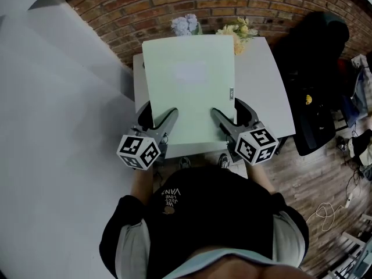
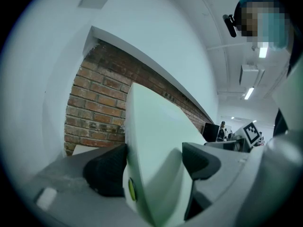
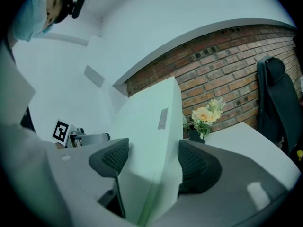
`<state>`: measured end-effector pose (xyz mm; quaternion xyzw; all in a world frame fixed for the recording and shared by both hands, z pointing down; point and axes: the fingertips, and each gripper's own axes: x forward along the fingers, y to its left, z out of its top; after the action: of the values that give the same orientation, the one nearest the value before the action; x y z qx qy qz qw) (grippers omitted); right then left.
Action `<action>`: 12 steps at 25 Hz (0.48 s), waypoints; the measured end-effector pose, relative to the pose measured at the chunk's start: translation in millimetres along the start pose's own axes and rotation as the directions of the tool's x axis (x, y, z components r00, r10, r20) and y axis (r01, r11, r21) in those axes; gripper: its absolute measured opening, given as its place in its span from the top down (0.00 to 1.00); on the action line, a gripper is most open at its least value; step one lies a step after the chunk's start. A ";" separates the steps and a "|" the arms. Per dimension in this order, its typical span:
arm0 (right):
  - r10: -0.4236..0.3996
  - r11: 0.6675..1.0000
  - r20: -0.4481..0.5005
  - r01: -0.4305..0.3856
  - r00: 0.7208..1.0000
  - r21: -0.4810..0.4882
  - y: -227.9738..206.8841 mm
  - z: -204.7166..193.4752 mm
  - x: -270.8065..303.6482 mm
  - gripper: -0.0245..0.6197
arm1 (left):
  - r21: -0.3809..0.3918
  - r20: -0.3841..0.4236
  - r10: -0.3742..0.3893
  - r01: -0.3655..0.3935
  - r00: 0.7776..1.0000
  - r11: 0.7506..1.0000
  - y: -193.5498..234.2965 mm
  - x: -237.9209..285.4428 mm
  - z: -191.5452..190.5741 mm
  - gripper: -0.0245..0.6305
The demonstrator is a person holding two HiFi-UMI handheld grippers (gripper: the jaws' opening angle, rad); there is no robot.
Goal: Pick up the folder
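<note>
The left gripper (image 2: 154,167) has its jaws closed on the near edge of the folder (image 1: 189,89), with one dark ribbed pad pressed flat on each face of the pale green cover. The right gripper (image 3: 154,162) grips it the same way further along that edge, so the cover is pinched between its two pads. From where the person looks down, the two grippers sit at the folder's two near corners, left and right. Their marker cubes (image 1: 139,150) point back toward the person's black top.

The folder is held up in front of the person, above the desk (image 1: 264,92). In both gripper views it rises away from the jaws toward the ceiling. A small grey label (image 1: 231,93) sits along its right edge. I cannot tell whether its far edge is touching anything.

The white desk shows on either side of the cover, mostly on the right. At the back of it, against the brick wall (image 1: 151,4), there is a bunch of pale lilac flowers (image 1: 185,24) and a bunch of yellow ones (image 1: 239,31), both poking out just past the folder's far edge. To the right of the desk stands a black chair (image 1: 317,68) on a wooden floor (image 1: 325,173).
</note>
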<state>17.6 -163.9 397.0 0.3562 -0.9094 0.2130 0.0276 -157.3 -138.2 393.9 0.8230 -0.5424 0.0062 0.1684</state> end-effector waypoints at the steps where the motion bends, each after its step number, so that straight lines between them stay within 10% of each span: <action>1: 0.002 1.000 0.006 -0.002 1.000 -0.005 1.0 2.4 -1.5 0.46 | 0.005 0.009 0.000 0.000 1.000 1.000 -1.8 -1.0 2.5 0.39; 12: 0.008 0.998 0.053 -0.005 0.999 -0.063 -0.1 22.1 -18.4 0.46 | 0.064 0.073 -0.021 0.016 0.997 0.998 -22.2 -0.4 20.7 0.39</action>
<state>33.6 -161.3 373.2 0.3576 -0.9173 0.1747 0.0138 -141.2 -135.8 368.3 0.8326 -0.5402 -0.0086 0.1223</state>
